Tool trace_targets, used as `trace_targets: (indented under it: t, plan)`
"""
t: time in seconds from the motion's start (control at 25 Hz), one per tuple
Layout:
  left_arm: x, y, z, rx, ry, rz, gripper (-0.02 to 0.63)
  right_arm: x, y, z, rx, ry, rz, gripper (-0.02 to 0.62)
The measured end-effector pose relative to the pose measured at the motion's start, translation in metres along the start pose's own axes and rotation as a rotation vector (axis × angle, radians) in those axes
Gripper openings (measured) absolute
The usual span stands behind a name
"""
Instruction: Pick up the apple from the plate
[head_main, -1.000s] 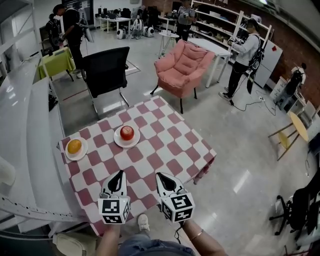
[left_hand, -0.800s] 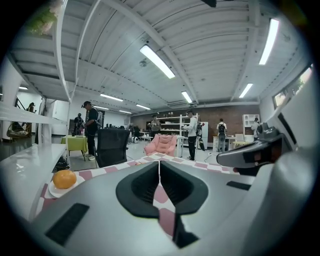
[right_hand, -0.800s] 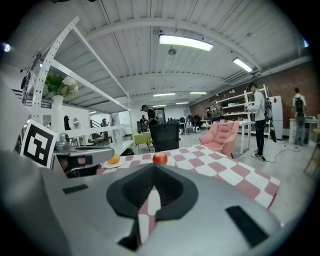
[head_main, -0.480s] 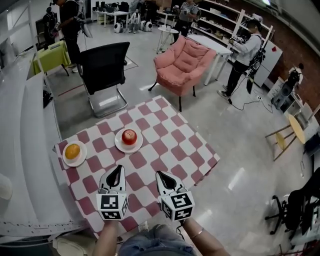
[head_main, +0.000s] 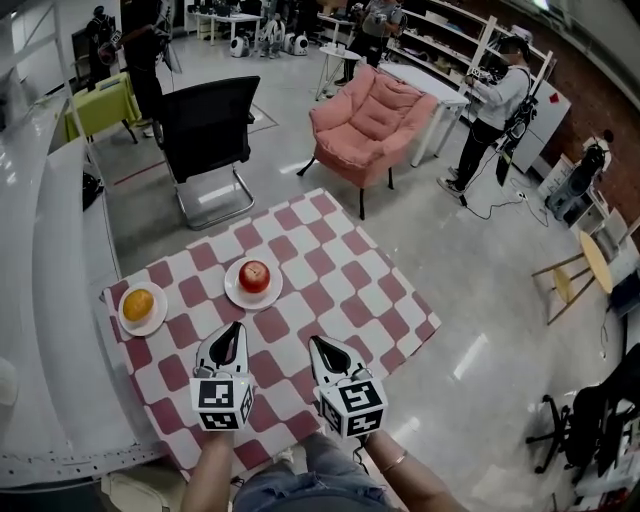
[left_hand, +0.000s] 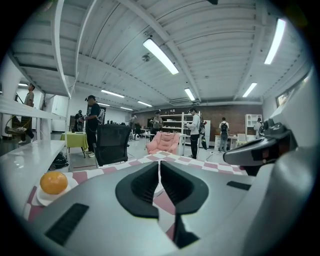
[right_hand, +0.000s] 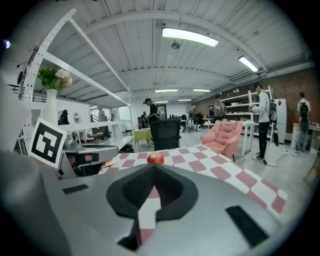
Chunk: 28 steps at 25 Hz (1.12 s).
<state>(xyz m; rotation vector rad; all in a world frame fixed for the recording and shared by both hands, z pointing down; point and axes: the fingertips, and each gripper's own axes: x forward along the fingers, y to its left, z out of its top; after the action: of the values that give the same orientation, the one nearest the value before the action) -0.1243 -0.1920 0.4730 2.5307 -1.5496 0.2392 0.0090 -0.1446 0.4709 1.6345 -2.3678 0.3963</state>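
An orange (head_main: 138, 303) is seen on a small plate (head_main: 155, 322) at the checked worktop's (head_main: 330, 290) left edge. A black chair (head_main: 205, 130) and pink armchair (head_main: 370, 125) are placed behind it

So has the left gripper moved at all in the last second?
Yes. The left gripper has moved forward across the checkered table, closer to the plate holding the apple.
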Motion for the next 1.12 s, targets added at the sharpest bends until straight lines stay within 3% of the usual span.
trace_targets:
  t: [0.44, 0.88, 1.12]
  plan:
    - [0.045, 0.002, -0.011, -0.03, 0.051, 0.061, 0.077, 0.042, -0.033, 0.002, -0.014, 0.044, 0.087, 0.009]
    - [0.086, 0.013, -0.028, -0.061, 0.096, 0.158, 0.218, 0.073, -0.059, -0.011, -0.001, 0.089, 0.155, 0.009]
    - [0.106, 0.022, -0.039, -0.086, 0.123, 0.181, 0.262, 0.09, -0.067, -0.022, 0.011, 0.123, 0.181, 0.009]
